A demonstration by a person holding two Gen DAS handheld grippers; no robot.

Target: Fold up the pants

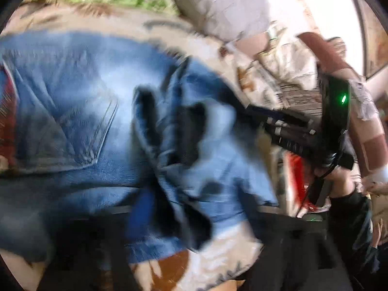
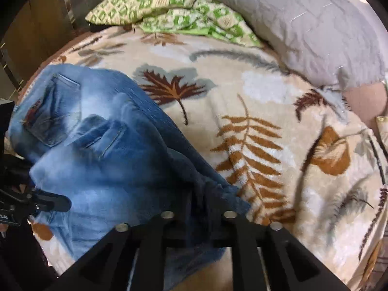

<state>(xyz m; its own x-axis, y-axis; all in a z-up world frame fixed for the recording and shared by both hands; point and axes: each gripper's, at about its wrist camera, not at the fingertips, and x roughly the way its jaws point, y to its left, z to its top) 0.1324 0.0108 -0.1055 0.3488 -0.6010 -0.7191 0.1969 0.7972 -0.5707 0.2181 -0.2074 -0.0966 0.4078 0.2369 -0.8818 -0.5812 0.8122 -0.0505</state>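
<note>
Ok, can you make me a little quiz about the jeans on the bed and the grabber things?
1. True or false: the jeans lie on a blanket with a leaf pattern.
2. What does the right gripper have between its fingers? A) a pillow B) denim C) nothing
3. Fill in: the pillow with the green pattern lies next to a plain ____ pillow.

Key:
1. True.
2. B. It pinches a fold of the jeans; the left gripper grips them too.
3. Grey.
</note>
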